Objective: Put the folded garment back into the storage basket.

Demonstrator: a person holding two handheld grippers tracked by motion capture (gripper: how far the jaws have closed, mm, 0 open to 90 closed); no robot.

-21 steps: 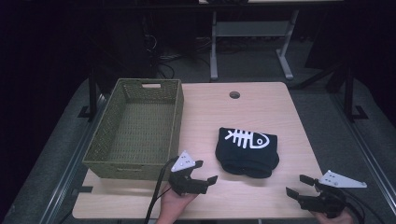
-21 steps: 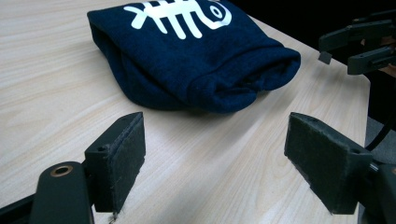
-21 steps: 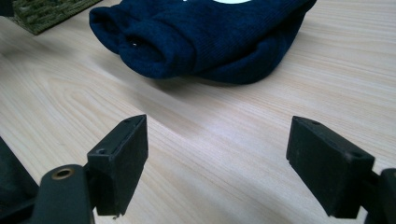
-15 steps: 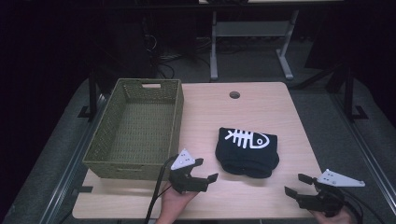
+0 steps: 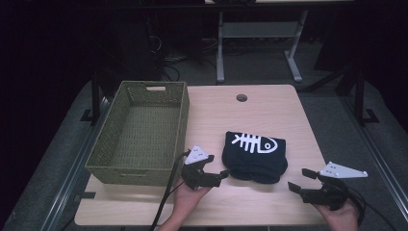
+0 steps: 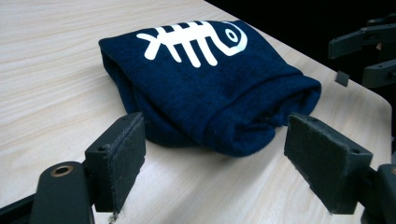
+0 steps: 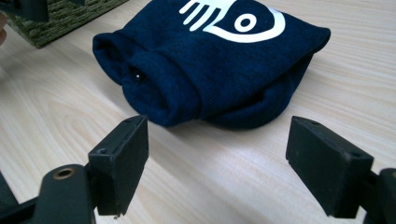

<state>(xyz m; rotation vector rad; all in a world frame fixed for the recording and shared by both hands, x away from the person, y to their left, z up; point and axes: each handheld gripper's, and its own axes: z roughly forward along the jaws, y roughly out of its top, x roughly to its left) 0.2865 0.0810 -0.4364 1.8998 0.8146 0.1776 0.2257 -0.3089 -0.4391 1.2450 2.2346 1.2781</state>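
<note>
Bench (image 5: 269,115) surface is pale wood grain, with a small round grommet hole (image 5: 241,97) near its far edge. Folded navy knit garment (image 5: 255,155) lies flat on the bench, right of centre, bearing a white fish-skeleton print (image 5: 254,143) on its upper face. In the left gripper view the garment (image 6: 210,93) shows a rolled, doubled edge facing the camera; whether it is a sweater or a hat cannot be settled from these angles.

Woven olive basket (image 5: 144,132) stands on the left portion of the bench, with a handle slot in its far wall and nothing seen inside. Its right wall is near the garment but apart from it.

Left tongs (image 5: 216,174) are held in the person's left hand (image 5: 190,197) at the near edge, just beside the garment's left side, not touching it. Jaws stand spread wide; the left gripper view shows the garment between and beyond the two pads (image 6: 123,158).

Right tongs (image 5: 299,180) sit at the near right corner in the right hand (image 5: 339,216), apart from the garment. Jaws spread likewise, nothing pinched; the right gripper view shows the garment (image 7: 219,60) ahead of them, and the basket corner (image 7: 60,18) at upper left.
</note>
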